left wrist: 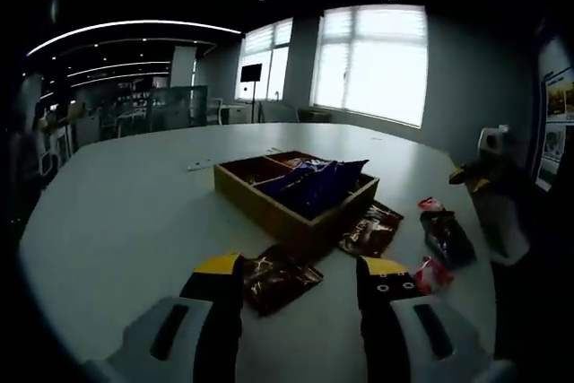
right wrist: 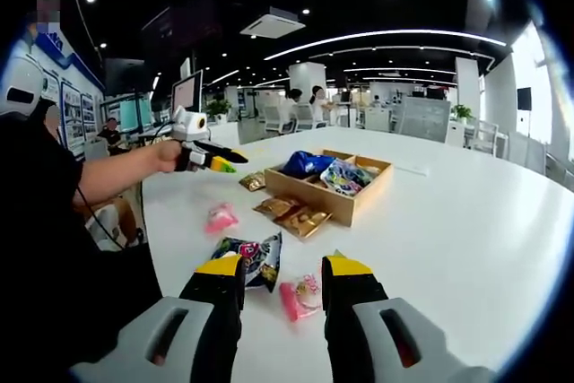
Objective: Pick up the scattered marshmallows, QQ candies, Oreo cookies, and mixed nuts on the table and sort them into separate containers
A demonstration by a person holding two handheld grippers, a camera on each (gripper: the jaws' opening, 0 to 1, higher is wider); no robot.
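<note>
near the table edge [right wrist: 179, 248], both grippers [left wrist: 300, 280] [right wrist: 280, 277] hover with jaws apart beside the wooden box [right wrist: 345, 199].

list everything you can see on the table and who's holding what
table: one, white, under everything
wooden tray: one, light brown, divided into compartments, mid-table
blue packets: a few, in the tray's compartment on the left in the right gripper view
patterned packets: a few, multicoloured, in the next compartment
brown packets: at least three, on the table beside the tray
pink packets: two, loose on the table, one by the right jaws
dark patterned packet: one, in front of the right jaws
left hand-held gripper: open, yellow-tipped, empty
right hand-held gripper: open, yellow-tipped, empty
person's arm: one, holding the left hand-held gripper
</note>
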